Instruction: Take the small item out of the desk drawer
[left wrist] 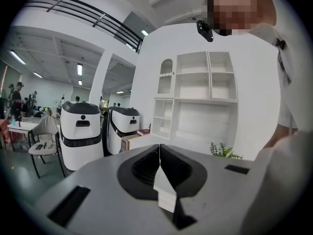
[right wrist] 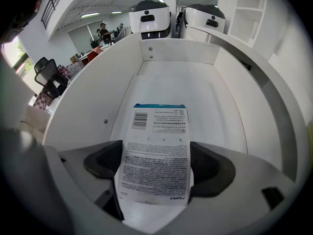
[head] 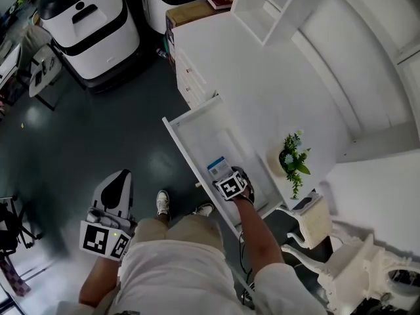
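Observation:
The white desk drawer (head: 178, 138) stands pulled out. On its floor lies a flat white packet (head: 218, 168) with a blue top strip and small print (right wrist: 157, 146). My right gripper (head: 227, 178) reaches into the drawer's near end. Its two dark pads (right wrist: 105, 161) sit against the packet's long edges, so the right gripper (right wrist: 155, 166) is shut on it. The packet lies flat or nearly flat on the drawer (right wrist: 93, 94) floor. My left gripper (head: 117, 184) hangs low at the left by the person's thigh, away from the drawer. In the left gripper view, the left gripper (left wrist: 159, 149) is shut with nothing held.
The white desk (head: 262, 84) carries a small potted plant (head: 293, 160) right of the drawer and a shelf unit (head: 269, 5) at the back. Two white-and-black robot units (head: 92, 25) stand on the dark floor at the far left. An ornate white chair (head: 341, 258) is at lower right.

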{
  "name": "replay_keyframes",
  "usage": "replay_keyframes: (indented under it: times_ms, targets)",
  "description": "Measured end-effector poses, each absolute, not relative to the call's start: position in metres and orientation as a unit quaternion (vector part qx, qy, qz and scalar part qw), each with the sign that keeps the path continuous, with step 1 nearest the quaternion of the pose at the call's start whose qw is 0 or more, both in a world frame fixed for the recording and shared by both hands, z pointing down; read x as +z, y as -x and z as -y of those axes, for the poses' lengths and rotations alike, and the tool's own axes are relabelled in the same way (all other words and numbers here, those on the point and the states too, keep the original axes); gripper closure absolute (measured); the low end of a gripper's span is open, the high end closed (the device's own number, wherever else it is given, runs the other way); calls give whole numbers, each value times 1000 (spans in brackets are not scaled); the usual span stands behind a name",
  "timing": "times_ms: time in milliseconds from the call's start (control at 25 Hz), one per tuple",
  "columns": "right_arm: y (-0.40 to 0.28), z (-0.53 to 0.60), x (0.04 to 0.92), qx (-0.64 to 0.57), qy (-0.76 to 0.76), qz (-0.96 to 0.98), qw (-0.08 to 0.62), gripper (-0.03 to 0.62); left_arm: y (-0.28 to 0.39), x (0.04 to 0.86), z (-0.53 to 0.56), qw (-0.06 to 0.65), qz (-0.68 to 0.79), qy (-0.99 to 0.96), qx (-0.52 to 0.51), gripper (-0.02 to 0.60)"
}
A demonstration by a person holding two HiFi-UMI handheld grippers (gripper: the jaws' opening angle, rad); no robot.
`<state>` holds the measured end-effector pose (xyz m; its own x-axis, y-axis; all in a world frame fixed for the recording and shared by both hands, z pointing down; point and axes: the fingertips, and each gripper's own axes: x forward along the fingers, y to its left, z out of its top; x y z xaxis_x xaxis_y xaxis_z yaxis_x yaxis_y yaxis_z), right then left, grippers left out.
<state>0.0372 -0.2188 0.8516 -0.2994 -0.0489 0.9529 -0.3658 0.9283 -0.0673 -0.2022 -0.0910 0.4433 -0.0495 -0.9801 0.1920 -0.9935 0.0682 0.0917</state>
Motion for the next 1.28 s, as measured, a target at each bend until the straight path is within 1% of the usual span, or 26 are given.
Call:
replay_keyframes:
  times_ms: [200,600,1040,1280]
  targets:
    - [-50,223,838,178,-172,800,547,149,211,436,97,92,724,-684,25,565]
    - [-63,240,786,215,-262,815,470,149,193,432,113,88,693,-715,9,565]
    - [-72,242,729,217,-314,831,404,149,174,421,131,73,659,-749,-1,565]
    - [-76,243,691,234,-348,841,343,149,166,412,143,61,640,-766,-8,565]
